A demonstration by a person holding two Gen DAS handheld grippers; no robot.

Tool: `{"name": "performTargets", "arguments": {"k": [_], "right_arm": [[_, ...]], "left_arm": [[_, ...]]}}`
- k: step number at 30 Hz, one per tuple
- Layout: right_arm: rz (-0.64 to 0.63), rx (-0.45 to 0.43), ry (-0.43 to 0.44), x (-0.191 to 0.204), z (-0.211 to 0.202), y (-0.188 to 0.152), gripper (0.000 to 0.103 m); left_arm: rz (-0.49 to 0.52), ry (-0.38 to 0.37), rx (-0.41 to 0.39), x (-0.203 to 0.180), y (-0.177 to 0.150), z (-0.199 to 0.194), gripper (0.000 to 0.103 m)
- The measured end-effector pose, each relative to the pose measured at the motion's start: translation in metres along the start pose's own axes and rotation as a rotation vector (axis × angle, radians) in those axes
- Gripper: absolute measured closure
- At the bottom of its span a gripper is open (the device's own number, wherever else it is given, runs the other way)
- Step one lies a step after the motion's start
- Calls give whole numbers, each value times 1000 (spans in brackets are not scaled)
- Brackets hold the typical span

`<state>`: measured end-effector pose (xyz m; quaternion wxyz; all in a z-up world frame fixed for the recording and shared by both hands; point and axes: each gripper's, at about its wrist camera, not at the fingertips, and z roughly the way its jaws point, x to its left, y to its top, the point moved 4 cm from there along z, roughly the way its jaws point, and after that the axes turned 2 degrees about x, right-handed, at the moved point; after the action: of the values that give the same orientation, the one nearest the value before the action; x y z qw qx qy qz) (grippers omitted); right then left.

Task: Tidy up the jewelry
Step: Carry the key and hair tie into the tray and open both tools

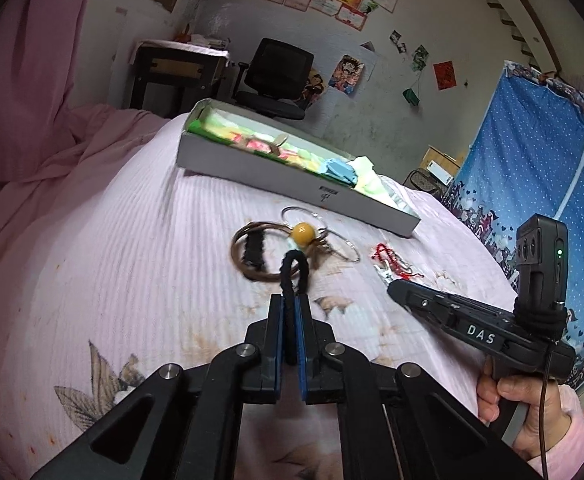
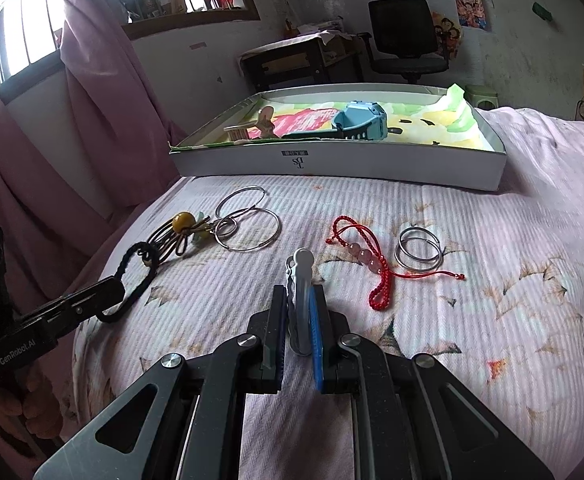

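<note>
Beside the red bracelet (image 2: 365, 258), only right view shows paired rings (image 2: 419, 249)

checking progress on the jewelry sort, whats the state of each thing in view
left gripper: shut on the black hair tie
black hair tie: held
right gripper: shut on the white hair clip
white hair clip: held
white box: open, lined with printed cloth
blue watch: in the box
red braided bracelet: loose on the bedspread
steel rings: a pair, on the bedspread
</note>
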<state>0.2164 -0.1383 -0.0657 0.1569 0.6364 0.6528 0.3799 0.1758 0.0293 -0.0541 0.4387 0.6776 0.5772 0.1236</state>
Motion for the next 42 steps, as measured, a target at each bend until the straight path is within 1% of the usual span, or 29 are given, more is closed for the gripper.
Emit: {"name": "performTargets", "arguments": {"k": [9, 13, 16, 22, 30, 33, 36, 38, 42], "right_arm": [[-12, -52, 3, 1, -11, 3, 93], [-15, -72, 1, 2, -15, 4, 93], [-7, -102, 6, 2, -22, 8, 93], [29, -158, 10, -5, -28, 31, 93], [52, -197, -42, -22, -14, 90, 93], [72, -195, -68, -33, -1, 106, 93], [99, -185, -88, -45, 13, 117, 93], [122, -176, -97, -52, 23, 123, 93], [126, -162, -120, -60, 34, 124, 93]], "left_arm": [[45, -8, -22, -18, 13, -2, 97], [45, -3, -42, -22, 20, -4, 97], [40, -17, -57, -24, 31, -5, 97], [61, -29, -101, -32, 59, 2, 98], [69, -17, -140, -32, 114, 36, 97], [71, -9, -128, -32, 132, 56, 97], [71, 14, -94, -31, 144, 79, 97], [75, 38, -66, -31, 147, 93, 97], [73, 79, -23, -31, 148, 113, 97]]}}
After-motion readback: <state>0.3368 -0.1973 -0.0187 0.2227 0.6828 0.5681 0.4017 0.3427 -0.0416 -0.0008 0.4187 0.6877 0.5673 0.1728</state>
